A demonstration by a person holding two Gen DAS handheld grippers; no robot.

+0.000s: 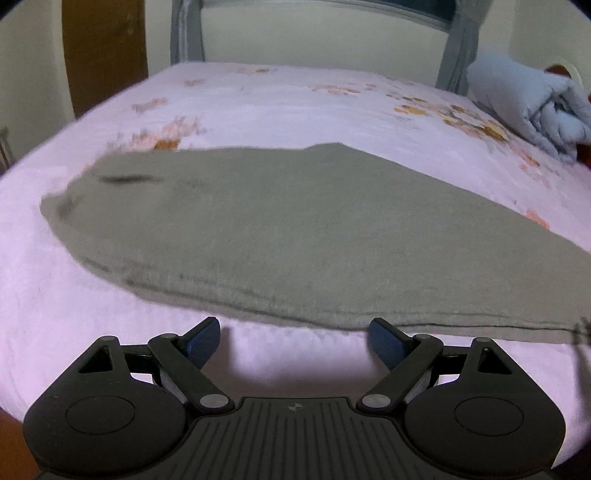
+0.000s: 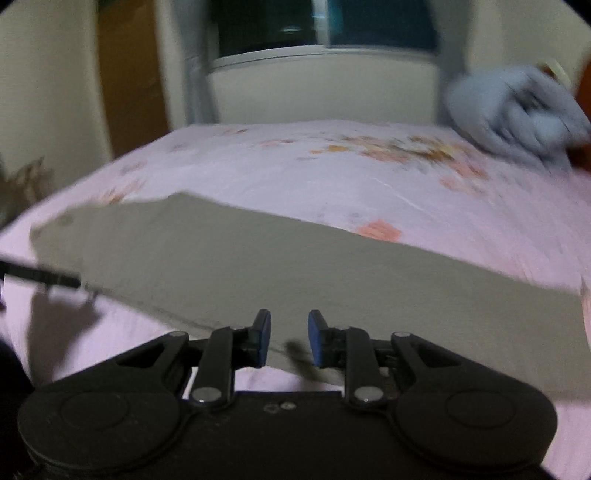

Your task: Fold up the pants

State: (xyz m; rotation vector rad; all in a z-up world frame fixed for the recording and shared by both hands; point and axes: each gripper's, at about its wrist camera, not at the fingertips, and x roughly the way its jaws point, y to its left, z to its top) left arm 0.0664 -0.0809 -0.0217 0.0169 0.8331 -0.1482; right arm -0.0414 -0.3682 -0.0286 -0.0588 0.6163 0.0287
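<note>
Grey-green pants (image 1: 295, 236) lie flat on a pink bed sheet (image 1: 258, 107), folded lengthwise, with the waist end at the left. My left gripper (image 1: 294, 332) is open wide and empty, just short of the pants' near seam edge. In the right wrist view the pants (image 2: 295, 269) stretch from left to right. My right gripper (image 2: 289, 338) is open with a narrow gap, its blue pads (image 2: 263, 338) on either side of the pants' near edge. The cloth is not pinched.
A folded light blue quilt (image 1: 532, 107) sits at the bed's far right; it also shows in the right wrist view (image 2: 517, 118). A wall and a window (image 2: 325, 29) lie beyond the bed. A brown door (image 1: 105, 51) stands at the far left.
</note>
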